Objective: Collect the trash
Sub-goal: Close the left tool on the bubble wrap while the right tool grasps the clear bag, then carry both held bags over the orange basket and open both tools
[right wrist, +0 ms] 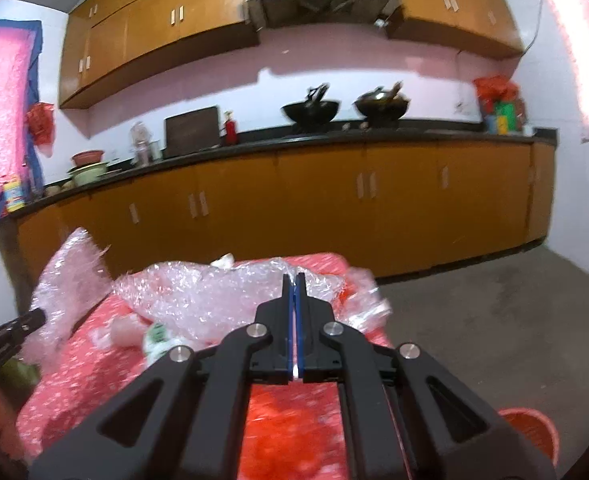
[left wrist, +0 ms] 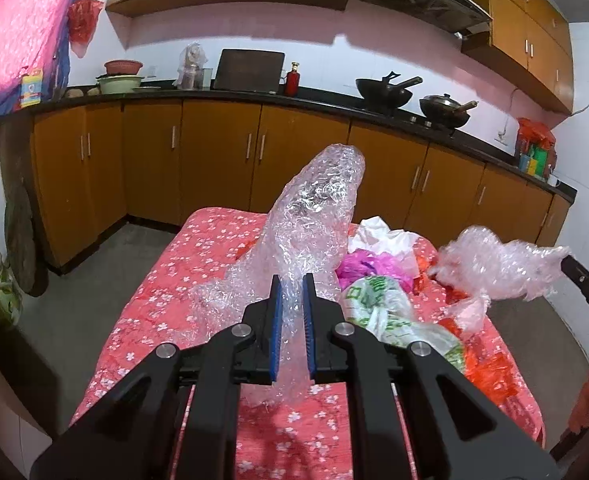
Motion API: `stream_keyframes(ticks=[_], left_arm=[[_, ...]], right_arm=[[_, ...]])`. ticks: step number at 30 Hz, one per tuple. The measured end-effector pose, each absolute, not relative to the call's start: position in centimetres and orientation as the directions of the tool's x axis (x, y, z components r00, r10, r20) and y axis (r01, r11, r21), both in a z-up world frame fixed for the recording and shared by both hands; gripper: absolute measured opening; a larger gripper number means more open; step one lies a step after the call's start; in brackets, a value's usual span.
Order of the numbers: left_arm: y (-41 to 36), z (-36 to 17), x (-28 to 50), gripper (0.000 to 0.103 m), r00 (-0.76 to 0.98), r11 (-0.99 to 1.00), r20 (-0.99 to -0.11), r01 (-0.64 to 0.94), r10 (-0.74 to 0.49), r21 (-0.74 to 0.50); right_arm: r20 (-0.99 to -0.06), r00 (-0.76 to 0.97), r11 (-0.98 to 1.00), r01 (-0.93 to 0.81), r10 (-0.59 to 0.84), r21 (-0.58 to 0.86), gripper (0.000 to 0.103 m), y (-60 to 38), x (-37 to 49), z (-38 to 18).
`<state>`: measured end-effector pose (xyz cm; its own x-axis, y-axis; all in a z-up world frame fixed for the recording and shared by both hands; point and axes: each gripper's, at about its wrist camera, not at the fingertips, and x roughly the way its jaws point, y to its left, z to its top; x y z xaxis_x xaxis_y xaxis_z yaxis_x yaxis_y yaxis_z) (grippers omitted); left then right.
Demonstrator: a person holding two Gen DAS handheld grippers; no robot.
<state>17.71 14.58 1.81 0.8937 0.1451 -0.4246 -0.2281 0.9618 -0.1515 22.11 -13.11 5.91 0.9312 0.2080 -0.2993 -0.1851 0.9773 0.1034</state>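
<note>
Over the floral-covered worktop (left wrist: 166, 300), both tools gripped bubble wrap.
Left tool (left wrist: 292, 280) clamped a crumpled bubble-wrap roll (left wrist: 314, 216); right tool (right wrist: 294, 280) was clenched on a bubble-wrap sheet (right wrist: 198, 296). Judged early: white paper (left wrist: 378, 232), pink bag (left wrist: 370, 266) and green-printed bag (left wrist: 390, 312) remained uncollected.

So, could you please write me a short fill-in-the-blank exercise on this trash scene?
1. The left gripper is clamped on a crumpled piece of ____ wrap.
2. The tablecloth is red with small white ____.
3. Two black ____ sit on the stove.
4. The right gripper has its jaws ____.

Missing words: bubble; flowers; woks; shut
</note>
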Motion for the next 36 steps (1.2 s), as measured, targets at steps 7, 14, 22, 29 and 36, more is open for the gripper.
stream_keyframes(ticks=[7,14,22,29,36], left_arm=[[11.6,2.7,18.5,0.010,0.907,0.974,-0.411,-0.169,0.095,-0.148],[6.5,3.1,19.3,0.010,0.914,0.988,-0.405,-0.058,-0.006,-0.146],[-2.2,2.6,20.6,0.010,0.888,0.979,-0.423,0.120,-0.179,-0.162],[-10.7,1.5,21.2,0.010,0.832,0.947,-0.451,0.271,-0.322,-0.175],[-18.5,-1.9,21.7,0.010,0.738,0.905,-0.528,0.383,-0.421,-0.187]], right_arm=[[-0.279,0.956,0.993,-0.073,0.097,0.092,0.003,-16.9,21.9,5.9],[-0.271,0.961,0.994,0.076,-0.052,0.077,0.003,-23.1,20.9,5.4],[-0.284,0.935,0.969,0.240,-0.213,0.065,0.003,-31.3,18.5,4.0],[-0.325,0.893,0.936,0.346,-0.310,0.058,0.003,-37.0,16.3,1.5],[-0.399,0.834,0.895,0.440,-0.380,0.068,0.003,-42.3,15.0,-1.9]])
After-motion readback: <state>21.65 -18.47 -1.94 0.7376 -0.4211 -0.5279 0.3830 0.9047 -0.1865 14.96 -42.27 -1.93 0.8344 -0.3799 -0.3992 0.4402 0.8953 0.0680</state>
